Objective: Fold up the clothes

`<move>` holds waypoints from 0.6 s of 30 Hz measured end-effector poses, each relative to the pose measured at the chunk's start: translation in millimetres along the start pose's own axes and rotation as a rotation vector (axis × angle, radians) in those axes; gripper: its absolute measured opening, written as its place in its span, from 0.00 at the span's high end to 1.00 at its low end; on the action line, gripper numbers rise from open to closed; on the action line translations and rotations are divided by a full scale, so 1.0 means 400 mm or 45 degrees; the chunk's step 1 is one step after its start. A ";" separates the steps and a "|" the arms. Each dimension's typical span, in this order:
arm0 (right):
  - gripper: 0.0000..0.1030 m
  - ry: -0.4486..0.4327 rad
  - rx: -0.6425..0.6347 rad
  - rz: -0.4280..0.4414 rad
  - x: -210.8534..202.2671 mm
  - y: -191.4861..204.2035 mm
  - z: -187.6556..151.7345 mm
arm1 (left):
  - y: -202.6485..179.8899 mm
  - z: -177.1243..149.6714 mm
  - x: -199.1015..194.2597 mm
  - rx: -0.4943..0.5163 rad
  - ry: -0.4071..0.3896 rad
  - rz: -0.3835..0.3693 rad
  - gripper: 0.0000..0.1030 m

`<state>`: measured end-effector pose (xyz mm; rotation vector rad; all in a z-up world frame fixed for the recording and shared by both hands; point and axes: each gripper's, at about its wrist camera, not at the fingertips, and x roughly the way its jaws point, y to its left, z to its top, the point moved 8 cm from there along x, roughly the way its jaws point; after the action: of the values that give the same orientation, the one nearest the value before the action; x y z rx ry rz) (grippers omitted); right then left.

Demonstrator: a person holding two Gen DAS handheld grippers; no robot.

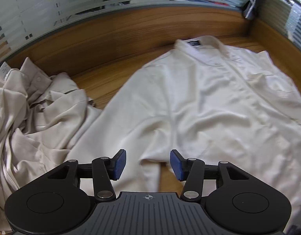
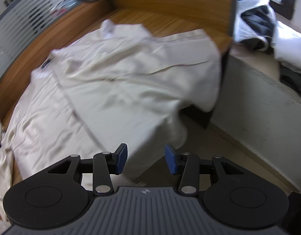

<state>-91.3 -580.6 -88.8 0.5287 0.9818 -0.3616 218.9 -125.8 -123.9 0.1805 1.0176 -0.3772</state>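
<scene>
A cream button-up shirt (image 1: 209, 98) lies spread face-up on the wooden tabletop (image 1: 115, 45), its collar (image 1: 197, 45) toward twelve o'clock. I judge the folding barely begun: the body is roughly flat but rumpled, and in the right wrist view one side (image 2: 199, 74) hangs over the tabletop's edge at three o'clock. My left hand-held gripper (image 1: 148, 164) hovers with jaws parted above the hem, holding nothing; my right hand-held gripper (image 2: 146, 160) is likewise parted and empty. A second crumpled garment (image 1: 32, 117) waits at nine o'clock, unfolded.
</scene>
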 end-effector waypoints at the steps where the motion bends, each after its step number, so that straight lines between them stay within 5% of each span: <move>1: 0.53 -0.006 0.002 -0.011 0.000 -0.021 0.016 | -0.014 0.002 -0.003 0.002 0.007 -0.011 0.44; 7: 0.53 -0.017 -0.065 -0.055 0.037 -0.124 0.158 | -0.111 0.004 -0.003 -0.011 0.055 -0.071 0.39; 15: 0.47 -0.027 -0.150 -0.078 0.165 -0.219 0.404 | -0.257 0.009 -0.028 -0.068 0.060 -0.120 0.16; 18: 0.47 -0.021 -0.177 -0.078 0.227 -0.243 0.488 | -0.313 0.015 -0.032 -0.040 0.061 -0.129 0.15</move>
<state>39.1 -776.7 -104.3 0.3696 1.0009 -0.3491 169.0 -240.0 -106.4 0.1100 1.0818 -0.4505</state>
